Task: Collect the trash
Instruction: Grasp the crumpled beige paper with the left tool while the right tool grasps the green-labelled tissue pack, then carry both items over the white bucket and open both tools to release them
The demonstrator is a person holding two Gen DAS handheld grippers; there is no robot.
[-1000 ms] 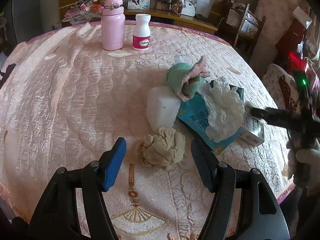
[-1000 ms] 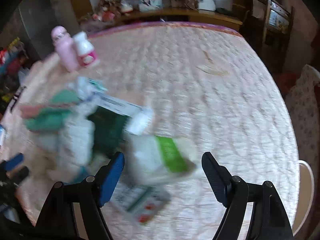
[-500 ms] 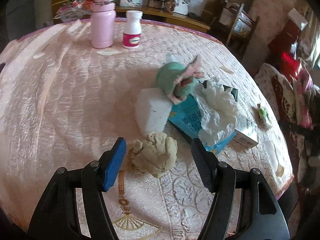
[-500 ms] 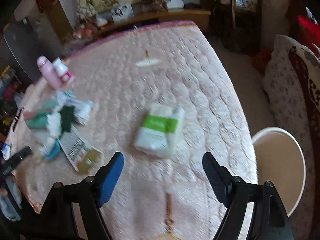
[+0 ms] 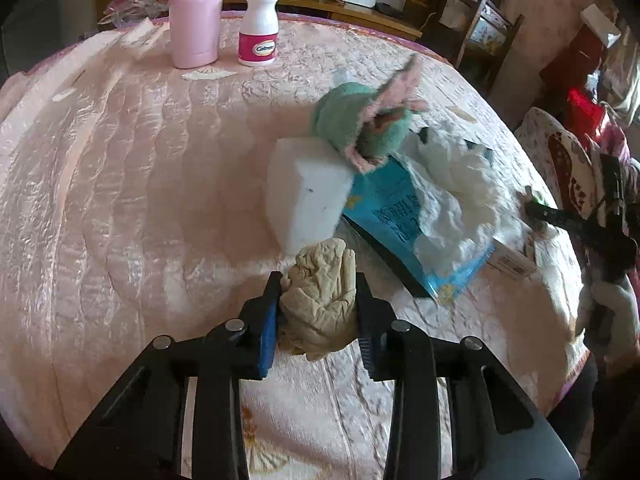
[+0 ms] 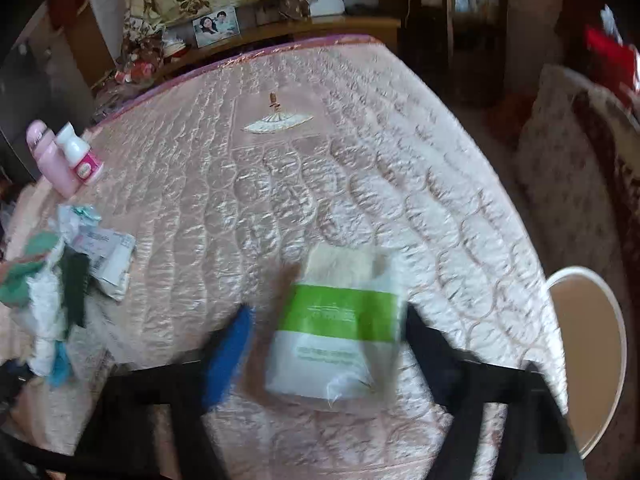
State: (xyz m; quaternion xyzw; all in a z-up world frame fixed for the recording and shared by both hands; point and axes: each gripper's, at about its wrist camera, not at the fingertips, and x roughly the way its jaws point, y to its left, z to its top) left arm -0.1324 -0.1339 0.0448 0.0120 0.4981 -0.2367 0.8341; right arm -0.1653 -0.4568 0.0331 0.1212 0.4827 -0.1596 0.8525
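A crumpled beige paper wad point(image 5: 320, 304) lies on the pink quilted cover point(image 5: 120, 200), and my left gripper point(image 5: 319, 282) is shut on it, both blue pads pressing its sides. In the right wrist view a white packet with a green band point(image 6: 340, 328) lies between the blurred fingers of my right gripper point(image 6: 326, 332). Its jaws are closing; the right finger is at the packet's edge, and a gap shows at the left pad point(image 6: 234, 340). The right gripper also shows as a black bar at the far right of the left wrist view.
Behind the wad stand a white foam block point(image 5: 304, 196), a green and pink cloth point(image 5: 360, 128), a blue packet point(image 5: 392, 216) and a white crumpled tissue point(image 5: 456, 200). A pink bottle point(image 5: 196, 20) and pill bottle point(image 5: 259, 28) stand far back. A white bin point(image 6: 588, 352) sits off the right edge.
My left gripper's jaws have closed onto the beige wad. The right gripper has swung over to the green-banded packet, which now lies between its narrowing fingers.
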